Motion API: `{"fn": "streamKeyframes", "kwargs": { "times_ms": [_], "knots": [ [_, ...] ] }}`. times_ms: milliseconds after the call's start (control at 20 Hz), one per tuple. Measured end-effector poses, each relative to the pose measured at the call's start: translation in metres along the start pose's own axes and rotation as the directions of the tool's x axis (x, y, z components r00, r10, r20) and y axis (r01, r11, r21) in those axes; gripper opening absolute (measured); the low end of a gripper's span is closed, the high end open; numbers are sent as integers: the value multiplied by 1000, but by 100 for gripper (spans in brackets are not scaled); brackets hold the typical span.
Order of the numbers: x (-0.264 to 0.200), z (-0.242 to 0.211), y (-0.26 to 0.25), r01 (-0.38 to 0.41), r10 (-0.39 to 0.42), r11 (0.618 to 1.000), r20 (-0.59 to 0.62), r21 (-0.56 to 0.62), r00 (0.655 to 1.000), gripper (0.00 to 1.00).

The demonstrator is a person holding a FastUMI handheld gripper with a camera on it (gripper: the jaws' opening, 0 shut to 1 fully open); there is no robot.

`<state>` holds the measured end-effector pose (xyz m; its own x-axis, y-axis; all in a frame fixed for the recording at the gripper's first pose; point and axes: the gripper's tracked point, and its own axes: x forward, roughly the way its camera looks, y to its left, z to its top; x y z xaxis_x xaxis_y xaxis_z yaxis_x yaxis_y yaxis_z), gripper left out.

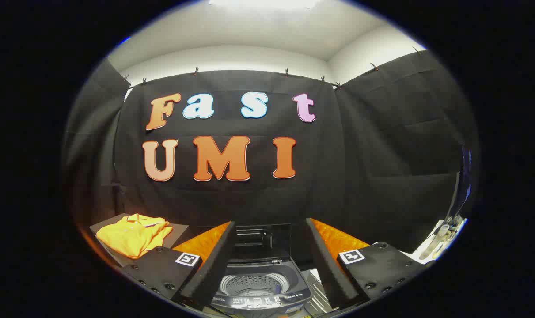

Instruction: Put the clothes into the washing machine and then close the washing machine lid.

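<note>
Nothing's really been done yet as far as I can tell. The gripper (271, 265) is spread wide with nothing between its fingers, just hanging above the washing machine (260, 289). The machine sits right between the fingers at about 6 o'clock, its lid (255, 237) standing up at the back, so the drum (254, 285) is open and looks empty from here.

The yellow shirt (134, 234) is off at about 10 o'clock from the fingers, well apart from the machine, lying folded on a dark board (179, 230). So what's left is basically everything: grab the shirt, drop it in the drum, then swing the lid down.

Texture-wise the shirt is soft knit stuff with a collar, a bit crumpled, so it'll flop and bunch when pinched. The drum is shiny perforated metal, round, set in a dark glossy plastic top with a control strip along the near edge. Over at 3 o'clock there's some whitish clutter I can't make out.
</note>
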<state>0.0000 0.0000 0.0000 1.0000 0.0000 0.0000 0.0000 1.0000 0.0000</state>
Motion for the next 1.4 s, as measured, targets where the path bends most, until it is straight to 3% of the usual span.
{"fn": "streamKeyframes", "kwargs": {
  "times_ms": [600, 1150, 1400],
  "knots": [
    [12, -7, 50, -18, 17, 1000, -16, -14, 1000, 99],
    [18, -7, 54, -13, 14, 998, -25, 66, 1000, 98],
    [22, 11, 99, -99, 100, 993, -17, 63, 995, 98]
  ]
}}
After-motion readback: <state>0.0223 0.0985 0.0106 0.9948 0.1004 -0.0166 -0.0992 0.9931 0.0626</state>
